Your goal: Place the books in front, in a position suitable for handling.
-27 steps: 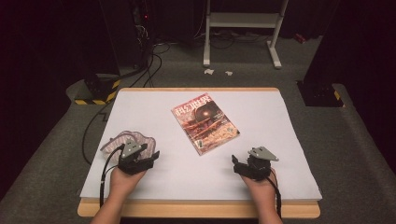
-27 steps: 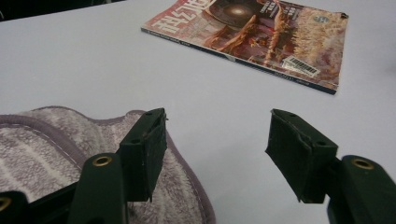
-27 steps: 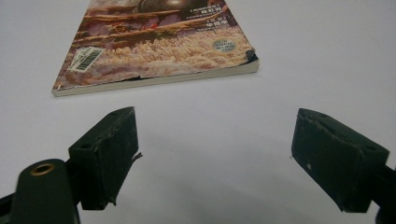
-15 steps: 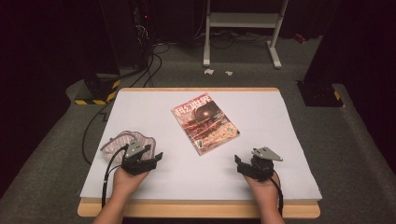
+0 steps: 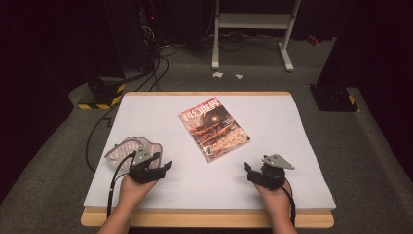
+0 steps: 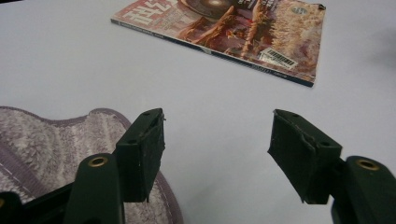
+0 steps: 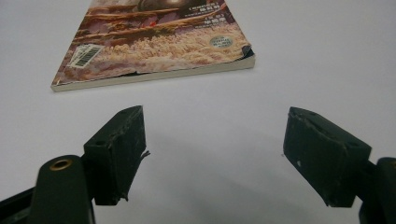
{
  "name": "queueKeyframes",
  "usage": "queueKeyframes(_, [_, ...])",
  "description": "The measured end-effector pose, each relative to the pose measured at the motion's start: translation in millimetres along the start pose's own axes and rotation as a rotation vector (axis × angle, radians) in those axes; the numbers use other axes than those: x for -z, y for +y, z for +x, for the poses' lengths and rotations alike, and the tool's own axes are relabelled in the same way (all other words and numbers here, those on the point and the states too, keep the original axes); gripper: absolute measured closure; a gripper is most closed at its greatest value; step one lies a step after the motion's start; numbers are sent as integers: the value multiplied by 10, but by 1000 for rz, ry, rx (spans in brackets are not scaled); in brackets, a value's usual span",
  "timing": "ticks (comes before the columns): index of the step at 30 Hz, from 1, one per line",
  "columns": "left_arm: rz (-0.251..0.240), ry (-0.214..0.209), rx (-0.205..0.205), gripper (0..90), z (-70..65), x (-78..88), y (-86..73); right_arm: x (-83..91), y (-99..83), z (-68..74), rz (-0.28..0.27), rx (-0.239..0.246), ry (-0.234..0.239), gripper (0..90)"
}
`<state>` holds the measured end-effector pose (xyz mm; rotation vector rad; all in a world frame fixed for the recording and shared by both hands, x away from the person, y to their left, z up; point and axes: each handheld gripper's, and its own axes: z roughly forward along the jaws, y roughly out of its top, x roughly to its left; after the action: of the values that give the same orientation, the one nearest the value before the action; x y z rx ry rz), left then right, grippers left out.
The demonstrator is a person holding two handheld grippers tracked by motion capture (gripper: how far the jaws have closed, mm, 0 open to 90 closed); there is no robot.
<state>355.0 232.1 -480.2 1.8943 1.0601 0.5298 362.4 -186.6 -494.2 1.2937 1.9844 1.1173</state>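
White metal stand (image 5: 253,29) on grey floor, black-and-yellow striped base (image 5: 100,97), black cables (image 5: 156,63), paper scraps (image 5: 226,75)

The magazine (image 5: 214,127) lies flat near the middle of the bench (image 5: 292,146). The cloth (image 5: 127,148) lies on the bench to the left of it, apart. Left tongs (image 5: 163,167) sit just beside the cloth; right tongs (image 5: 249,170) sit before the magazine, to its right.
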Motion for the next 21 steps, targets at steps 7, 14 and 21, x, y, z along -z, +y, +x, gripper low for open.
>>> queueKeyframes(7, [-16,-22,-21,351,-55,-32,-13,8,-5,4,-11,-1,-1,201])
queueKeyframes(14, [-2,-43,-46,329,-110,-100,-35,-9,-13,28,-12,7,6,196])
queueKeyframes(21, [0,-58,-54,302,-143,-128,-36,-31,-17,48,-17,2,23,205])
